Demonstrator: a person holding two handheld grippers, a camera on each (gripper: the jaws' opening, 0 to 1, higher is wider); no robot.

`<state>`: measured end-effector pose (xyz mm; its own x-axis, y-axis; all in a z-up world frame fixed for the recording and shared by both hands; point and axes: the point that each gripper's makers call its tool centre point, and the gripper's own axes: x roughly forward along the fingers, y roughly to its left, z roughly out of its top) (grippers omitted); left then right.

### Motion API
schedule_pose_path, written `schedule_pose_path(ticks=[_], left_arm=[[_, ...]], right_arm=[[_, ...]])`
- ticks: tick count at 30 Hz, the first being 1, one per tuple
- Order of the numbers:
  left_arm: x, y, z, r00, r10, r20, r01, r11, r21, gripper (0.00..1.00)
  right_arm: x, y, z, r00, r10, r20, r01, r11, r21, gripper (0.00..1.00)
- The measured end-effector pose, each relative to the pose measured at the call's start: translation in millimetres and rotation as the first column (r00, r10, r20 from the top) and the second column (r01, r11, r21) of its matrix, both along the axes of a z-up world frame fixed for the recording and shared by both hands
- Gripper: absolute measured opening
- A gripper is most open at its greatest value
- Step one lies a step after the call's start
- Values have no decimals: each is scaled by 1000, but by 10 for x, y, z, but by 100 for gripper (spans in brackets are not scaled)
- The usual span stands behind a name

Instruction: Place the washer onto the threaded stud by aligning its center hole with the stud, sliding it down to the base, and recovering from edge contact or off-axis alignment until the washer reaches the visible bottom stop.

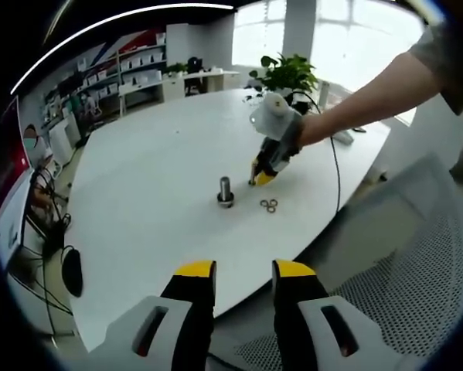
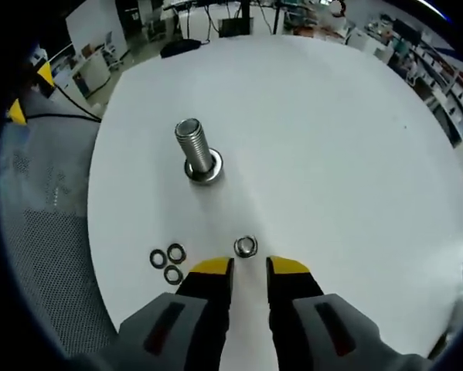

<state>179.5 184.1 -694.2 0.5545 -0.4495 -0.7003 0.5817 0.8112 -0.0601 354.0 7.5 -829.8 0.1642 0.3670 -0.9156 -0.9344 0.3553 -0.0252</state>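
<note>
I bring my right claw (image 2: 249, 270), jaws narrowly parted and empty, squarely over the lone washer (image 2: 246, 246) mid-table, short of the threaded stud (image 2: 194, 148), before pinching its rim.

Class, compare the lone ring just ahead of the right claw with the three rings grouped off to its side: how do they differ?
The lone ring lies by itself; the three rings cluster touching. The lone ring sits just beyond the right claw, the three rings off to one side. Both lie flat on the white table, off the threaded stud.

Upright threaded stud (image 2: 196, 151) on white table; three loose washers (image 2: 168, 263) flat nearby.
</note>
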Motion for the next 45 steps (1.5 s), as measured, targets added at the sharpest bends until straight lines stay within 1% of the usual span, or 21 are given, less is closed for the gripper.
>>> schedule_pose_path(ticks=[2, 3, 5, 11, 13, 14, 19, 25, 26, 28, 29, 30, 32, 35, 36, 38, 42, 45], left_arm=[[0, 1, -2, 1000, 0, 0, 0, 1000, 4, 27], [1, 2, -2, 1000, 0, 0, 0, 1000, 5, 27], [5, 3, 1, 1000, 3, 2, -3, 1000, 4, 27], [9, 13, 3, 1000, 8, 4, -8, 1000, 9, 27], [13, 19, 6, 1000, 12, 7, -13, 1000, 9, 27], [13, 21, 6, 1000, 15, 7, -15, 1000, 10, 27], [17, 26, 12, 1000, 17, 11, -17, 1000, 10, 27], [7, 32, 4, 1000, 21, 7, -21, 1000, 17, 27], [6, 33, 3, 1000, 22, 7, -22, 1000, 18, 27], [9, 39, 3, 1000, 26, 7, -27, 999, 20, 27], [11, 42, 5, 1000, 28, 8, -28, 999, 20, 27], [16, 46, 8, 999, 31, 9, -31, 999, 18, 27], [23, 48, 9, 999, 32, 10, -32, 999, 13, 27], [17, 43, 5, 1000, 29, 7, -29, 999, 14, 27], [19, 42, 10, 1000, 29, 8, -29, 999, 12, 27], [29, 45, 21, 999, 33, 11, -33, 999, 5, 27], [27, 40, 23, 999, 31, 10, -31, 1000, 3, 27], [26, 38, 22, 1000, 28, 10, -28, 1000, 1, 27]], right_arm=[[-6, -42, 27, 1000, -2, 26, 2, 1000, 9, 20], [-23, -59, 40, 1000, -8, 29, 8, 1000, 19, 20], [-77, -55, 38, 1000, -10, 16, 9, 999, 37, 20], [-315, -109, -18, 999, 35, 5, -35, 999, 17, 20], [-360, -120, -33, 999, 38, 0, -38, 999, 17, 20], [-411, -109, -24, 999, 42, -10, -42, 999, 27, 20], [-566, -30, 11, 996, 92, -15, -91, 995, 47, 22], [-671, 67, -86, 990, 140, -25, -139, 990, 40, 23], [-676, 73, -92, 989, 143, -25, -142, 989, 37, 23], [-663, 115, -84, 985, 174, 0, -174, 984, 40, 23], [-675, 113, -87, 987, 161, -13, -160, 986, 37, 23], [-664, 141, -79, 988, 151, -22, -150, 987, 52, 23], [-651, 143, -85, 988, 152, -23, -150, 987, 56, 22], [-661, 141, -88, 976, 216, 13, -216, 976, 34, 21], [-698, 135, -86, 973, 231, 10, -231, 972, 33, 20], [-708, 120, -87, 970, 243, 13, -243, 969, 37, 17], [-649, 66, -86, 977, 215, 2, -214, 974, 67, 16], [-624, 10, -91, 977, 213, 1, -212, 975, 67, 16]])
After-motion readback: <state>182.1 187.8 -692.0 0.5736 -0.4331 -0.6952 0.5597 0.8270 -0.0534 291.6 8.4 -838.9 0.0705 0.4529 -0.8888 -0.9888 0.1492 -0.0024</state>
